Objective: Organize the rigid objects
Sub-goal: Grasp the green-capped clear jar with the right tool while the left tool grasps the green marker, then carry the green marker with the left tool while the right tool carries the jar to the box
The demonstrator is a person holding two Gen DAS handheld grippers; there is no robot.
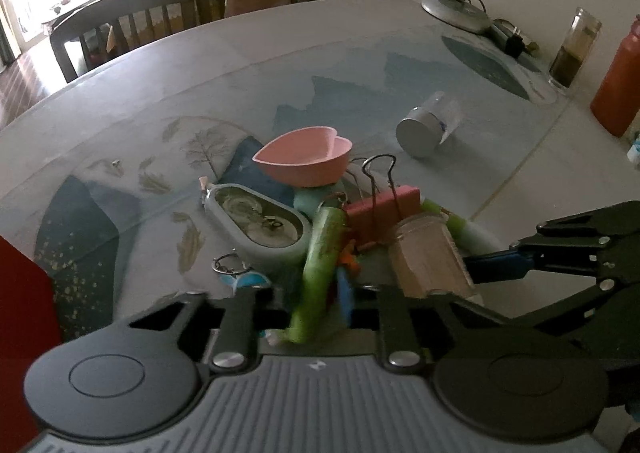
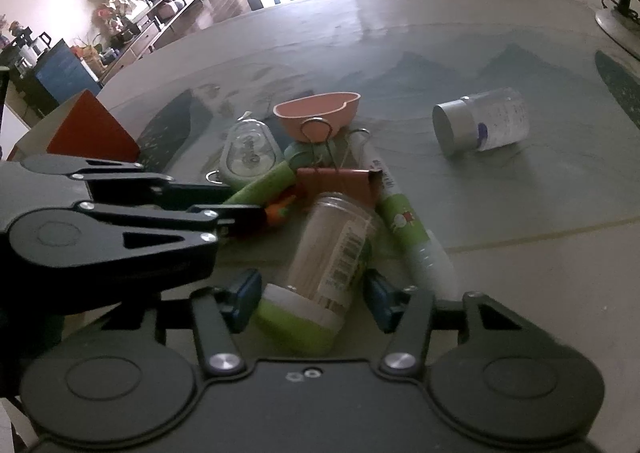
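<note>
A heap of small items lies on the glass-topped table [image 1: 120, 101]: a pink heart-shaped bowl [image 1: 304, 157], a correction-tape dispenser [image 1: 260, 221], a pink binder clip [image 1: 384, 213] and a clear toothpick jar [image 2: 332, 245] with a green lid. My left gripper [image 1: 320, 301] is shut on a green pen [image 1: 320, 253] that runs down between its fingers; in the right wrist view it reaches in from the left [image 2: 244, 213]. My right gripper [image 2: 312, 297] straddles the toothpick jar, and its blue pads [image 2: 246, 293] sit against both sides.
A silver-capped clear bottle [image 2: 480, 121] lies on its side to the right of the heap. A green-and-white marker [image 2: 404, 221] lies beside the jar. A red box [image 2: 92, 129] stands at the left. A lamp base [image 1: 456, 9], a glass jar [image 1: 572, 49] and an orange bottle [image 1: 620, 85] stand at the far right; chairs [image 1: 128, 21] stand behind the table.
</note>
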